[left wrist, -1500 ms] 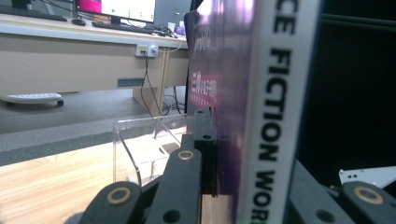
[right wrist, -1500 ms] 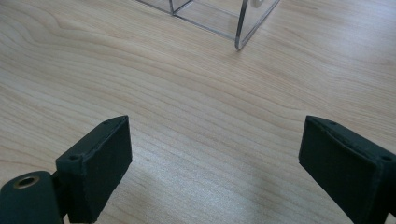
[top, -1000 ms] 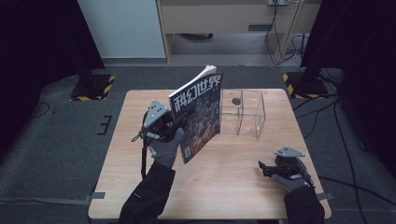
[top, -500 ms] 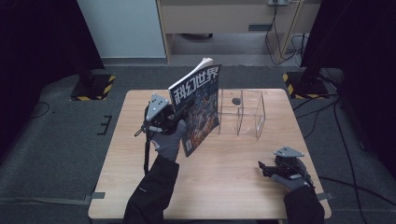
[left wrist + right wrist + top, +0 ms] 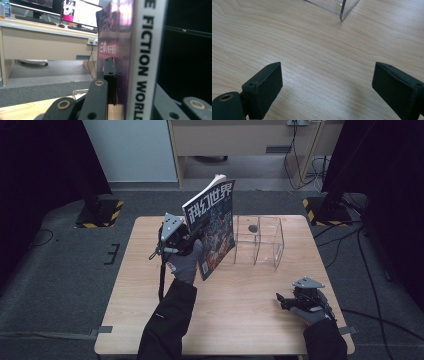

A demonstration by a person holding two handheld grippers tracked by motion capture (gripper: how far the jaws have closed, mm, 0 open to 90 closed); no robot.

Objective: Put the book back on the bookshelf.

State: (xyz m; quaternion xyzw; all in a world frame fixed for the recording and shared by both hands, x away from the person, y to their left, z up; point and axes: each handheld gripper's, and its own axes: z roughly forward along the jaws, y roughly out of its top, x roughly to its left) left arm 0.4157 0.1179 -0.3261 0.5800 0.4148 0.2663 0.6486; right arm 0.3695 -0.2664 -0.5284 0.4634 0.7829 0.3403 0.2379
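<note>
Wooden desk [image 5: 150, 310] carries a clear acrylic box [image 5: 260, 240] at its far right-centre. Magazine [image 5: 210, 227] is held upright and tilted above the desk's middle, left of the box and just beside it, cover facing the near side. Left gripper [image 5: 192, 237] grips it at the left edge; in the left gripper view its fingers [image 5: 98, 100] pinch the magazine by the spine. Right gripper [image 5: 282, 301] rests low at the near right of the desk, well apart from the box, fingers [image 5: 264, 87] spread wide over bare wood.
</note>
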